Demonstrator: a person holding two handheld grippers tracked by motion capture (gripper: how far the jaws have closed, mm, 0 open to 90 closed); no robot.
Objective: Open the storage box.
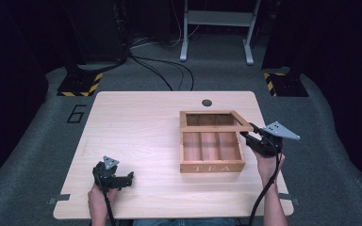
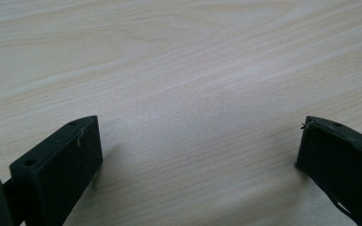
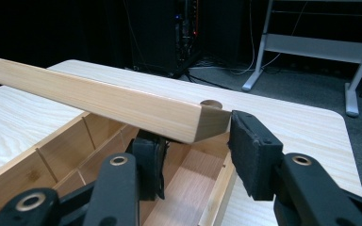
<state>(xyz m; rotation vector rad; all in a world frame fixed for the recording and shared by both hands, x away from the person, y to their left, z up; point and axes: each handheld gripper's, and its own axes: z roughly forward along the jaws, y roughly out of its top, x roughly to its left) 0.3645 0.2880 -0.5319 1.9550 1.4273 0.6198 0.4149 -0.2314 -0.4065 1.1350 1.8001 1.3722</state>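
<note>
At the tea box, right tongs clamped on lid corner.

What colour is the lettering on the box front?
White "TEA" lettering on the light wooden box; high view shows it best.

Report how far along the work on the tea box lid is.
Done: the right gripper is shut on the front corner of the lid, and the lid is raised partway, so the three compartments of the tea box show. In hand: the lid is tilted and held, neither flat nor fully back. Left: probably finishing the swing and letting go. The left gripper rests open on the table, apart from the box.
</note>
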